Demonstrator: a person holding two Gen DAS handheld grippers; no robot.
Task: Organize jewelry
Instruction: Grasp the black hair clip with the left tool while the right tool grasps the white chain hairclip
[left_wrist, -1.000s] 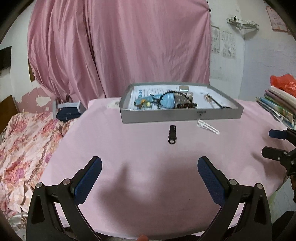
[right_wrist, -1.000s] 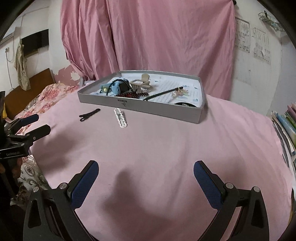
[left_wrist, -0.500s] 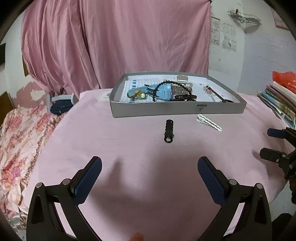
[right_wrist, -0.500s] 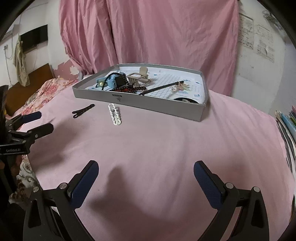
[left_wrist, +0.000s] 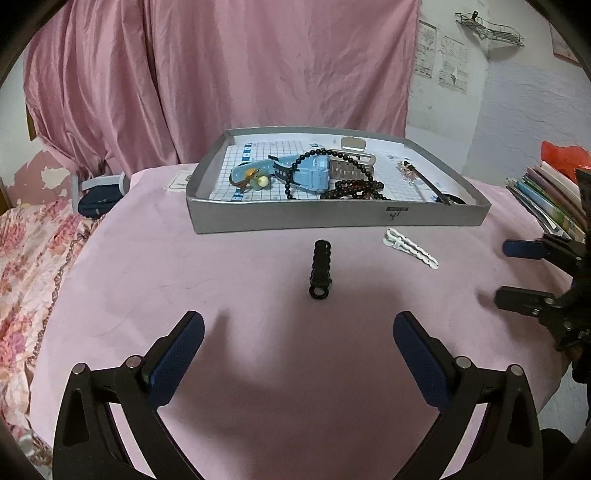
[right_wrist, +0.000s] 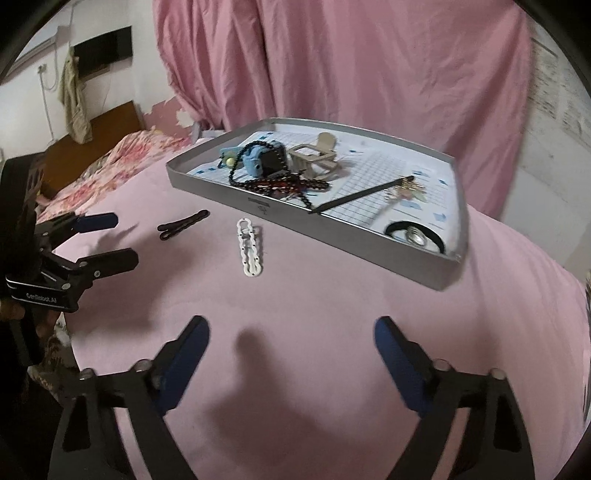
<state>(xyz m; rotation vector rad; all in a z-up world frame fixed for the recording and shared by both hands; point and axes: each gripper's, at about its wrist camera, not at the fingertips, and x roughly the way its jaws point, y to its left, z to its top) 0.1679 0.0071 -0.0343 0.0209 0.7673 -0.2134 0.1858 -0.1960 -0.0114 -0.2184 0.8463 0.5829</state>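
A grey tray sits on the pink-covered table, holding a blue watch, dark bead strings, a beige claw clip, a black hair stick and a black hair tie. On the cloth in front of the tray lie a black hair clip and a white hair clip. My left gripper is open, just short of the black clip. My right gripper is open with nothing between its fingers.
A pink curtain hangs behind the table. A floral bedcover lies to the left below the table edge. Stacked books and a red bag sit at the right. A hand holds the left gripper.
Both grippers have come forward and lower toward the table; the tray and the two clips look nearer. Both stay open and nothing has been picked up.
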